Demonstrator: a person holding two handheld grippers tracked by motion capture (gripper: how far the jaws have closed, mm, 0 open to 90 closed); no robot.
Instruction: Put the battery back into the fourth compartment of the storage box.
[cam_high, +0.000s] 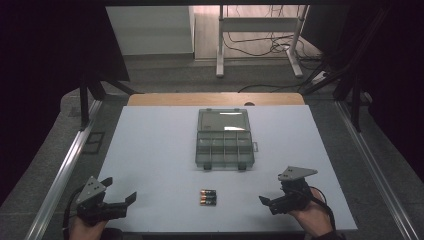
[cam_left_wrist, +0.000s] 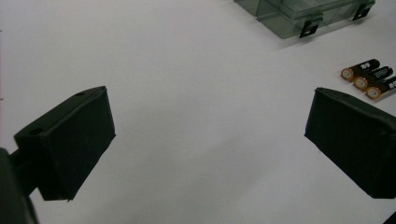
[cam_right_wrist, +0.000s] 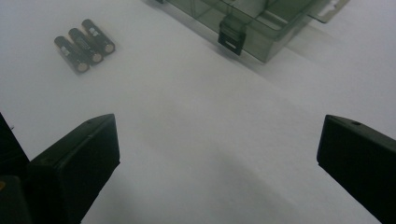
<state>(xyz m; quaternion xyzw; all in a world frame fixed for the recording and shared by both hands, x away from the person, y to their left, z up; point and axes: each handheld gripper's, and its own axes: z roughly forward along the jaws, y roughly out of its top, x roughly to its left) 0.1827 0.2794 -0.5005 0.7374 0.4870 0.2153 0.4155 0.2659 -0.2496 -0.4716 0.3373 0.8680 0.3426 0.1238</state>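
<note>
At six o'clock on the surface (cam_high: 150, 165), three batteries (cam_high: 208, 197) lie side by side between the left gripper (cam_high: 121, 194) and right gripper (cam_high: 266, 200), fingers apart for pickup, the open organizer box (cam_high: 223, 139) waiting at twelve.

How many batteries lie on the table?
3: batteries side by side, touching, on the white table, in front of the open compartment box. None seem hidden.
</note>
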